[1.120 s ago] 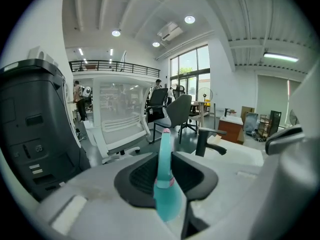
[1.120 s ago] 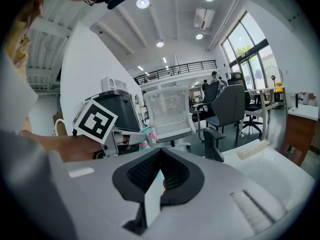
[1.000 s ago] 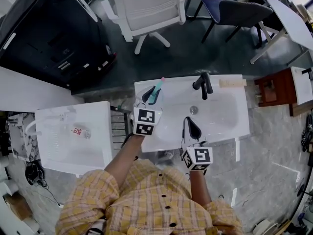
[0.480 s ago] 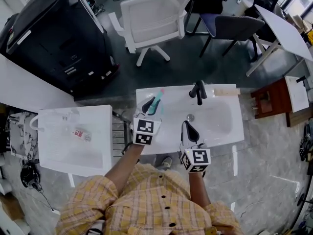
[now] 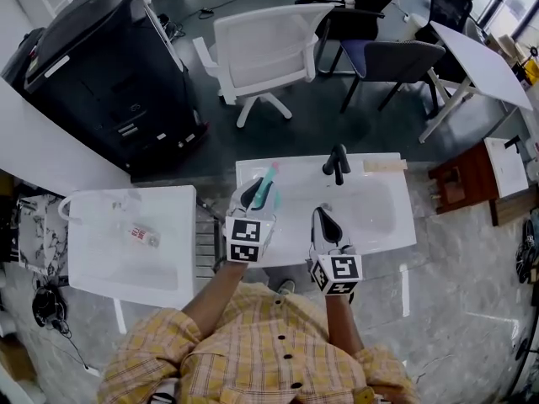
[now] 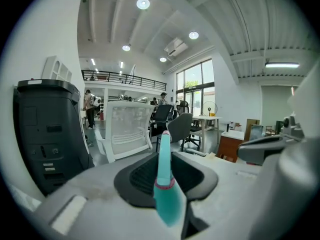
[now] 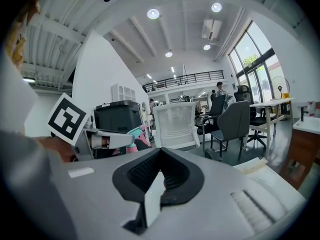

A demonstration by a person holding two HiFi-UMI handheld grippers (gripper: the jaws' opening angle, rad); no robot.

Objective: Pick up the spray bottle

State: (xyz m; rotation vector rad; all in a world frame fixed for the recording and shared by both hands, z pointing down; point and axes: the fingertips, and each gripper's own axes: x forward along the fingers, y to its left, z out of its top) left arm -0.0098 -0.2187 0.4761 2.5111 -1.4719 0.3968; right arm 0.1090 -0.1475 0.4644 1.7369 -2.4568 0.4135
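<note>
The spray bottle [image 5: 266, 185] is teal with a pink tip, and it is held off the white sink [image 5: 379, 225] near its back left corner. My left gripper [image 5: 257, 194] is shut on the bottle's body, with the nozzle pointing away from me. In the left gripper view the bottle [image 6: 165, 184] stands between the black pads of my left gripper [image 6: 167, 176]. My right gripper [image 5: 327, 219] hovers over the sink's front edge, shut and holding nothing. The right gripper view shows its own jaws [image 7: 157, 176] meeting, and the bottle [image 7: 132, 132] off to the left.
A black faucet [image 5: 337, 162] stands at the sink's back, with a wooden strip [image 5: 383, 166] to its right. A white office chair [image 5: 261, 49], a dark chair [image 5: 396, 57] and a black cabinet [image 5: 101, 66] lie beyond. A white side table [image 5: 101, 259] at the left carries a small bottle [image 5: 139, 236].
Both grippers have risen above the sink. The left one carried the spray bottle up with it, and its grip is unchanged.
</note>
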